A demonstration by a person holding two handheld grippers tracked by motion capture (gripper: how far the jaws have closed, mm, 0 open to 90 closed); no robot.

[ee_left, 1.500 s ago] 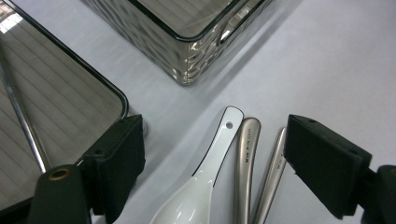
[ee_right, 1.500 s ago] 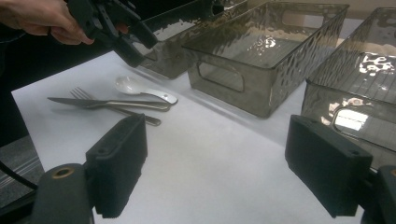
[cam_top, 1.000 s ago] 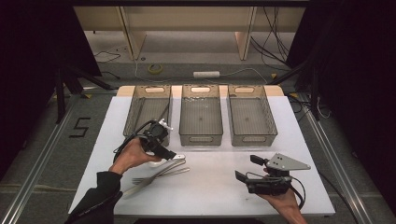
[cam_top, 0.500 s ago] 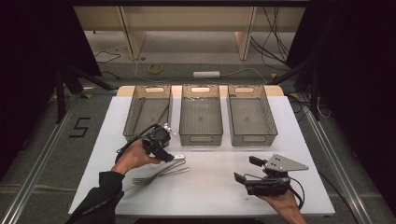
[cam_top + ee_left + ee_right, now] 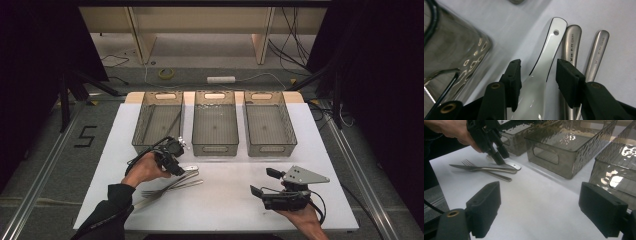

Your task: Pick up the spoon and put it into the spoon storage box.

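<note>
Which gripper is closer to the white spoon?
Left. The left gripper has its jaws on either side of the white spoon, just closing, pads not yet pressing. The right gripper sits open, far across the table.

A big number 5 (image 5: 86, 136) is marked on the grey floor (image 5: 45, 165) to the left of the table. Small stamped marks are seen on the two metal handles (image 5: 571, 47) in the left gripper view, but they cannot be read.
</note>
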